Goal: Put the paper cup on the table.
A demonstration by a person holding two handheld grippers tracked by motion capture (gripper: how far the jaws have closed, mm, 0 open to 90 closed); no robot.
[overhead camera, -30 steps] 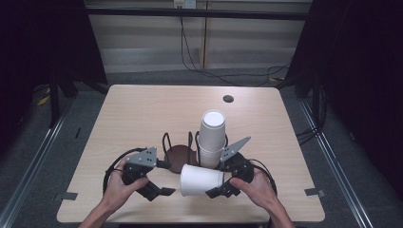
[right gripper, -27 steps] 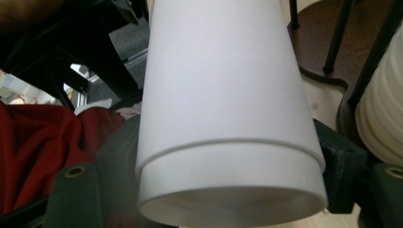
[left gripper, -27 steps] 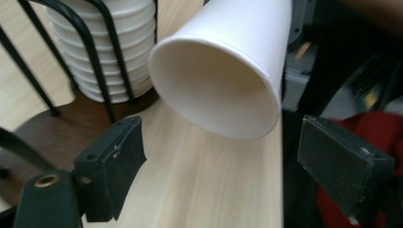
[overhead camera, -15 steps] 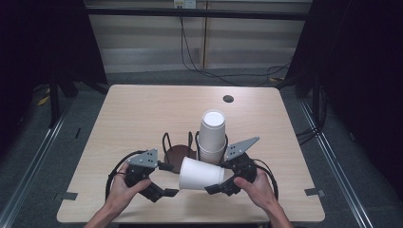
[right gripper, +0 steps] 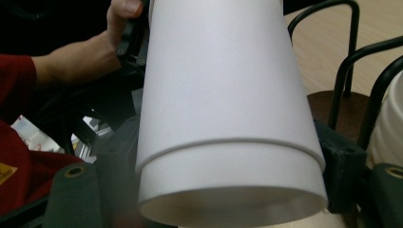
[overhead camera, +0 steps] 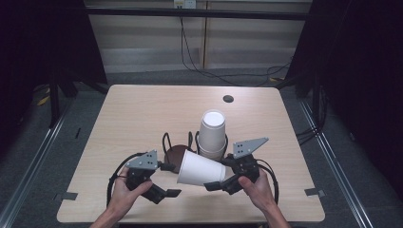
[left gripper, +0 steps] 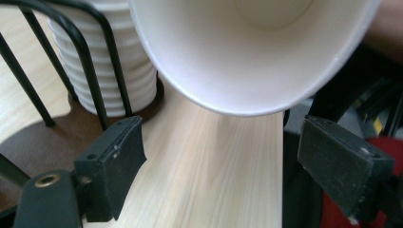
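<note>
A white cup held on its side

The wire rack [overhead camera: 177, 142] holds a stack of cups [overhead camera: 212, 134]. The right gripper [overhead camera: 227, 181] squeezes a plain white paper cup [overhead camera: 200, 169]; the left gripper [overhead camera: 164, 192] stands open, holding nothing.

The table [overhead camera: 142, 114] is lit evenly from above in the high view, while the surroundings at nine and three o'clock are lost in darkness. Soft shadows are cast beneath the white cup [overhead camera: 202, 168]. In the left gripper view, the cup's rim [left gripper: 247, 61] is overexposed at twelve o'clock. In the right gripper view, the near jaws are blurred at six.
</note>
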